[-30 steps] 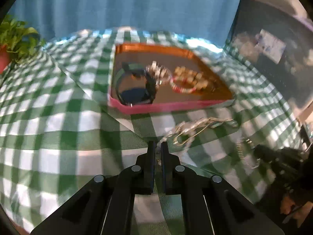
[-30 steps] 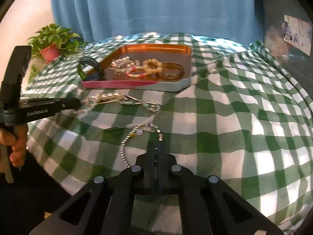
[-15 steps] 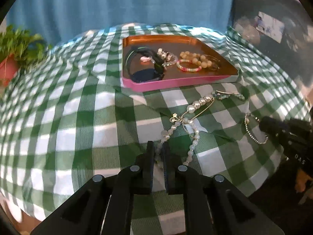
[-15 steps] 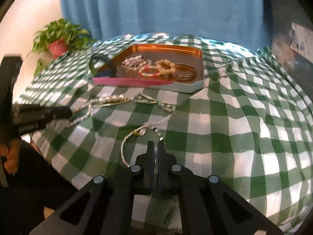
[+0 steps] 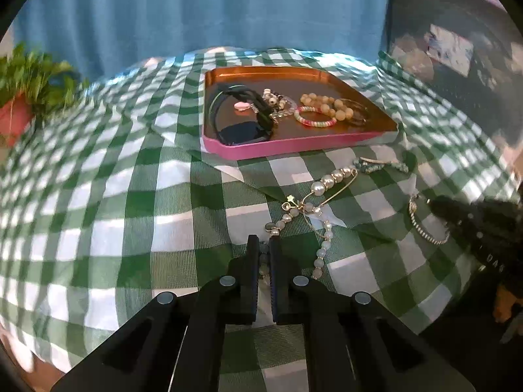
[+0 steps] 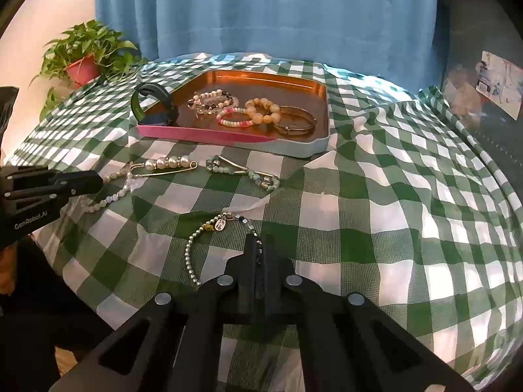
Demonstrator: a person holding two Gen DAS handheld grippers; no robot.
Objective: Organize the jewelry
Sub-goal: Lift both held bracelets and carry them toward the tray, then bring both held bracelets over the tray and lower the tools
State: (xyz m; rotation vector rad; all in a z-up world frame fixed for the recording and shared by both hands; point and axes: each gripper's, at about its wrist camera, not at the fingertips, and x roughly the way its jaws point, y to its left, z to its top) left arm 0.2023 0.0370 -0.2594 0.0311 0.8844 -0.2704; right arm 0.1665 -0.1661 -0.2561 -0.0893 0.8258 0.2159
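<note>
Only from the right wrist, gold bangle shows clearly in tray.

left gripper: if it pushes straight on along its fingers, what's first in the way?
The left gripper is already shut on the pale bead strand; beyond the tips lies more strand, then probably the checked cloth. Depth unclear.

A blue curtain hangs in folds behind the surface, which is draped in a rumpled green-and-white checked cloth, with a leafy potted plant in a red pot at its far left corner and a dark wall bearing a pale sticker to the right.
</note>
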